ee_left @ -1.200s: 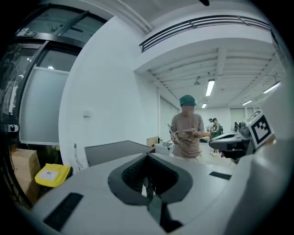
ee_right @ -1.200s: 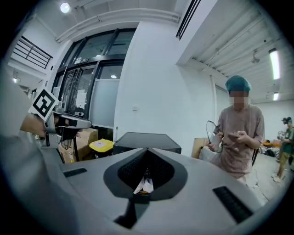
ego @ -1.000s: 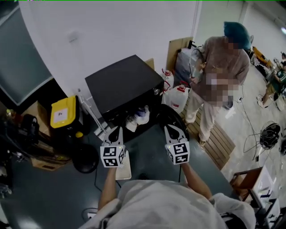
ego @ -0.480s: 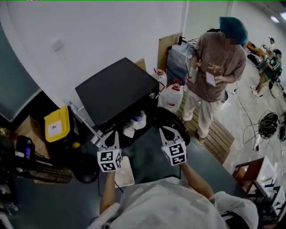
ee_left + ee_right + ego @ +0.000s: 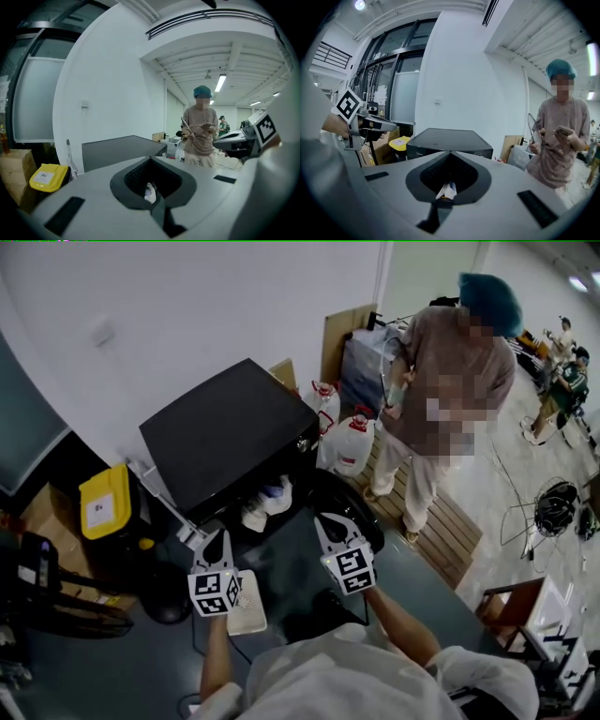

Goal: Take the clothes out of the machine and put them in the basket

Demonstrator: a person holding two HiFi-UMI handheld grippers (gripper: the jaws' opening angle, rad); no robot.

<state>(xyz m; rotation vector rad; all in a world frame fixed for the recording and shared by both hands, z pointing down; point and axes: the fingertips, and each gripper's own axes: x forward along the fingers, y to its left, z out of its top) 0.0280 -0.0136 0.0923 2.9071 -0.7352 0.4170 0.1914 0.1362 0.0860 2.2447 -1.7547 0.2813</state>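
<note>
A black washing machine (image 5: 225, 427) stands against the white wall, its round door (image 5: 354, 512) swung open to the right. White and pale clothes (image 5: 265, 507) hang out of its opening. My left gripper (image 5: 217, 538) and right gripper (image 5: 323, 521) are side by side just short of the opening, both shut and empty. The clothes (image 5: 149, 191) show past the closed jaws in the left gripper view and again as a pale bundle (image 5: 447, 190) in the right gripper view. A white perforated basket (image 5: 247, 604) lies on the floor under my left hand.
A person (image 5: 450, 390) stands to the machine's right, on a wooden pallet (image 5: 455, 531). White jugs (image 5: 349, 444) and cardboard sit beside the machine. A yellow-lidded bin (image 5: 103, 502) is on the left, and a floor fan (image 5: 555, 507) at far right.
Both grippers have moved together toward the machine's opening and a little lower, staying shut. The head view has shifted with them.
</note>
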